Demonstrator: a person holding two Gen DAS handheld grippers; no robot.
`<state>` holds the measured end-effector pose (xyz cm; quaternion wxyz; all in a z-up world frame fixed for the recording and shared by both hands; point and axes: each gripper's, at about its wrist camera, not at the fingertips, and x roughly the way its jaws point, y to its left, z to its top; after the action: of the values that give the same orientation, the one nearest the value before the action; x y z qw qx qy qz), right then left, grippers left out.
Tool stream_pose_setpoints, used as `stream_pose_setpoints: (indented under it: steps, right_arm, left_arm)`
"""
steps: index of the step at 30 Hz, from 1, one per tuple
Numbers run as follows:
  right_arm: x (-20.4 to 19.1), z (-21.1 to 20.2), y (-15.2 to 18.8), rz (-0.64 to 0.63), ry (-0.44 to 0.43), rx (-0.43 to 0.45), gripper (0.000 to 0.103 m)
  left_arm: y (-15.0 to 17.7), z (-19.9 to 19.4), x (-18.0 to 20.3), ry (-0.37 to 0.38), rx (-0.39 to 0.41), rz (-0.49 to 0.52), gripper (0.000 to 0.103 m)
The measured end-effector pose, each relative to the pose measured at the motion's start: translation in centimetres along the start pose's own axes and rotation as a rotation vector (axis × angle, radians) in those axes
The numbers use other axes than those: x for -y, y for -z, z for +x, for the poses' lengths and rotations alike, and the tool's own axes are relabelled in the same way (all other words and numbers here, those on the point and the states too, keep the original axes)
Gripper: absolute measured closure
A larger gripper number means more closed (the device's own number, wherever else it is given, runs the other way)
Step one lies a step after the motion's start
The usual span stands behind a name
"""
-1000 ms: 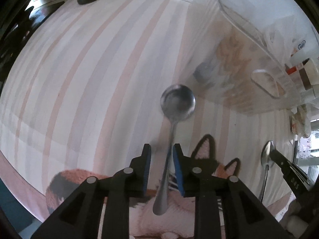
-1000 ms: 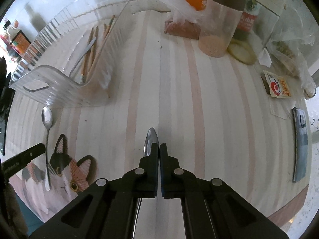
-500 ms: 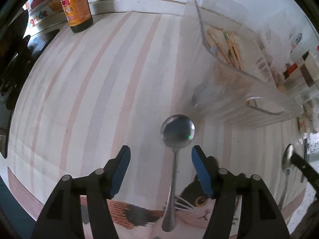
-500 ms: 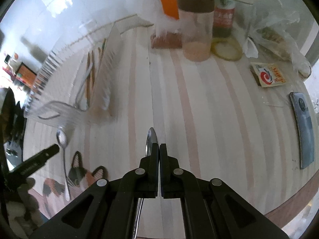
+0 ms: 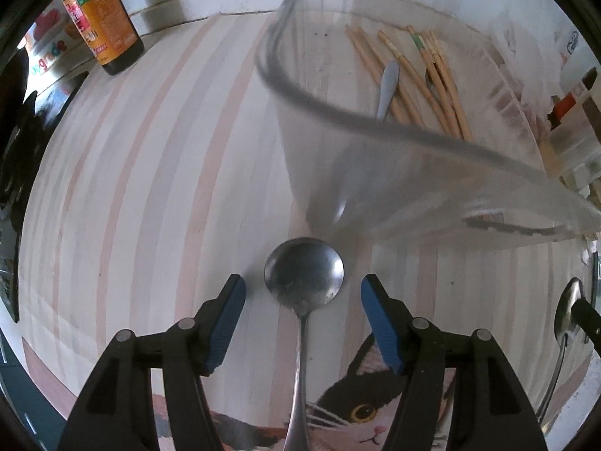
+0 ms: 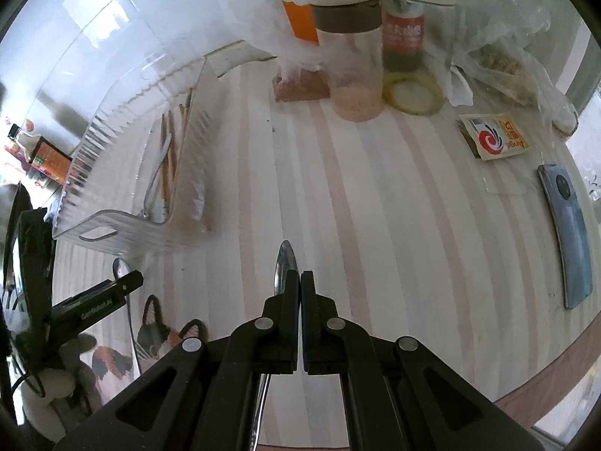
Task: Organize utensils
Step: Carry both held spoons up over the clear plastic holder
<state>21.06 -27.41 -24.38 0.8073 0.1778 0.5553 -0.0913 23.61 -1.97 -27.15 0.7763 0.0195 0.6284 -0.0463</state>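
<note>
Left gripper [image 5: 303, 293] spread wide astride a loose spoon [image 5: 304, 276] just before the clear bin [image 5: 432, 203]; right gripper [image 6: 299, 283] clamped on another spoon [image 6: 282, 266].

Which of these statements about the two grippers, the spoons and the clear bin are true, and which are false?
1. The left gripper is open, with a spoon lying on the table between its fingers. True.
2. The right gripper is open and holds nothing. False: it is shut on a second spoon.
3. The clear bin holds chopsticks. True.
4. A phone lies inside the bin. False: it lies on the table, far from the bin.
5. The dark bottle lies on its side. False: it stands upright.
</note>
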Motion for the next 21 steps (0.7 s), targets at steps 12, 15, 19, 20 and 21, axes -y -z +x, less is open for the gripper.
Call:
stream_pose_setpoints:
  steps: [12, 15, 19, 20, 21]
  right_arm:
    - [0.0, -0.5, 0.3, -0.004, -0.007, 0.006, 0.102]
    - [-0.3, -0.9, 0.4, -0.010, -0.015, 0.017, 0.102]
    - [-0.9, -2.0, 0.4, -0.028, -0.026, 0.040, 0.102]
    - [-1.2, -2.5, 0.4, -0.034, -0.031, 0.050, 0.102]
    - [-1.4, -2.9, 0.3, -0.040, -0.038, 0.060, 0.102]
  left_arm:
    - [0.7, -1.8, -0.7, 0.001, 0.037, 0.002, 0.065]
    - [1.7, -3.4, -0.7, 0.006, 0.059, 0.013, 0.065]
    - [2.8, -5.9, -0.2, 0.016, 0.092, 0.029, 0.065]
    - [3.0, -6.4, -0.2, 0.021, 0.098, 0.030, 0.065]
    - [3.2, -7.1, -0.2, 0.024, 0.106, 0.033, 0.065]
